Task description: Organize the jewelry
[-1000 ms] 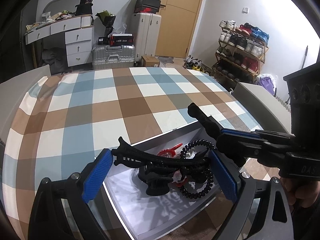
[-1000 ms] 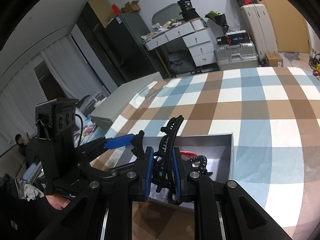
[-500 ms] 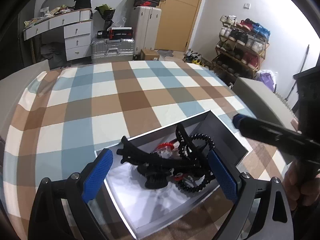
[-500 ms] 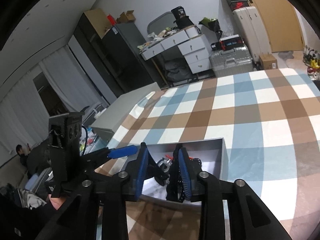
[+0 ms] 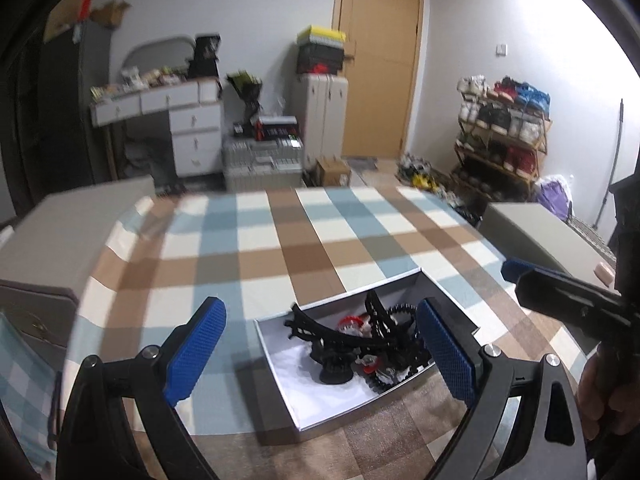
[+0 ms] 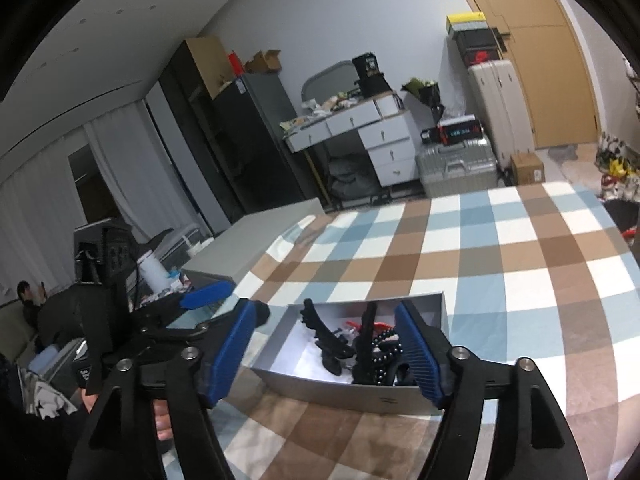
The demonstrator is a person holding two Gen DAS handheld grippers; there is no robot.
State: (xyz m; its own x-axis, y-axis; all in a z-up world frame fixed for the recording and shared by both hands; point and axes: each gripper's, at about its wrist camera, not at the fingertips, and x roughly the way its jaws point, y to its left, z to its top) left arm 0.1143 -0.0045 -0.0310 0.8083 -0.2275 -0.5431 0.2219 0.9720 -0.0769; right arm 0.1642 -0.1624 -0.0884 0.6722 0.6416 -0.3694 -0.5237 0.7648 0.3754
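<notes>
Box: a grey box (image 5: 448, 308) with a white inside sits on the bench (image 5: 256, 240), near the front edge. It has no lid on it.
Bench: it has a checked cloth in blue, brown and white.
Big black clip: a long black hair clip (image 5: 336, 332) lies in the box, close to the middle. It is curved and has teeth.
Second black clip: another black hair clip (image 6: 366, 340) stands tilted in the box, next to the beads.
Beads: a ring of black beads (image 5: 400, 360) lies in the right part of the box, touching the clips.
Red thing: a small red and white thing (image 5: 352, 324) peeks out under the clips. It is too small to tell what it is.
Left hand-held gripper: the left hand-held gripper (image 5: 320, 356) hangs above the near side of the box. Its blue pads (image 5: 196, 352) stand far apart. It holds nothing.
Right hand-held gripper: the right hand-held gripper (image 6: 328, 356) also hangs above the box. Its jaws are opening. Nothing is between the pads; the clips and beads lie in the box below it.
Person: a hand (image 5: 608, 396) holds the right hand-held gripper at the right edge of the left view. In the right view, fingers (image 6: 162, 420) hold the left one.
Room behind: a white desk (image 5: 176, 120), silver suitcases (image 5: 264, 160), a wooden door (image 5: 380, 60) and a shoe rack (image 5: 500, 132).
</notes>
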